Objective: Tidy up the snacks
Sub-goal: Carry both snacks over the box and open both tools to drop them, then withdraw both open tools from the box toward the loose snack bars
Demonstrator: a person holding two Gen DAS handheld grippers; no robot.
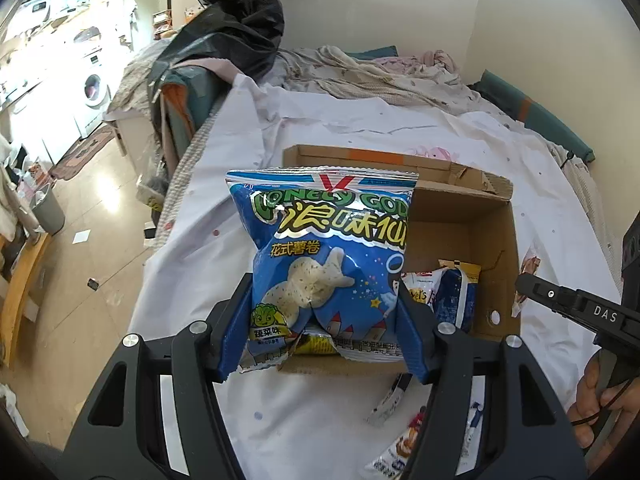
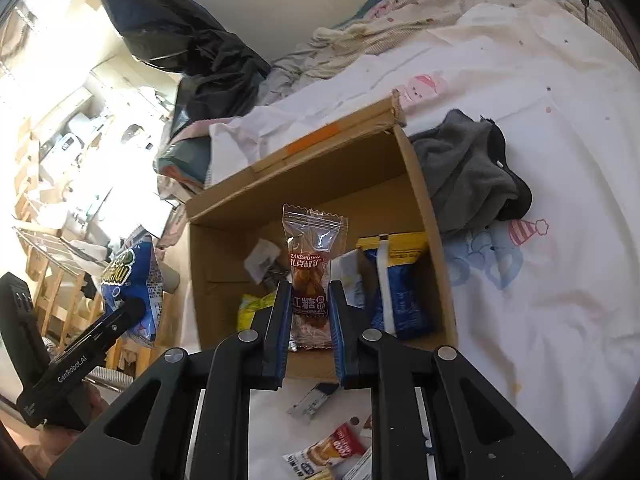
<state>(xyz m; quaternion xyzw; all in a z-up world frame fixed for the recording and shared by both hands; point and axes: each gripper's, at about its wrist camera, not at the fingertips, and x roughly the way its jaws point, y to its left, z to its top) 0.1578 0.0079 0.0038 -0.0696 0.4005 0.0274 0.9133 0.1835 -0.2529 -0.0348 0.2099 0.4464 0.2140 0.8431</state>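
Left wrist view shows the left gripper (image 1: 324,328) squeezing a blue bag (image 1: 324,256) of chips by its lower part. Bag stands up tall, long way pointing up and away from the fingers, w/ a fish-shaped chip and a green veggie face printed on it. It looks puffy and crinkly, so it prob squishes easy. The box (image 1: 496,240) sits right behind and a bit to the right of the bag, open at the top, on the white sheet (image 1: 320,420). Bag hangs over the near left edge of the box, not inside yet I think. Right wrist view shows the right gripper (image 2: 310,320) pinching a thin clear pack (image 2: 310,272) w/ a brown twisty snack in it. Pack stands up too, long way up and down, red label across the middle. It's over the near edge of the box, about the middle, w/ the box floor just ahead and below. Both hands are close to the box; the right one looks more lined up w/ the hole. Inside there's a blue & yellow bag (image 2: 396,288) on the right and a yellow-green pack (image 2: 250,308) on the left. A few small packs (image 2: 324,452) lie on the sheet in front of the box. Next, each snack prob needs to go forward and down into the box.
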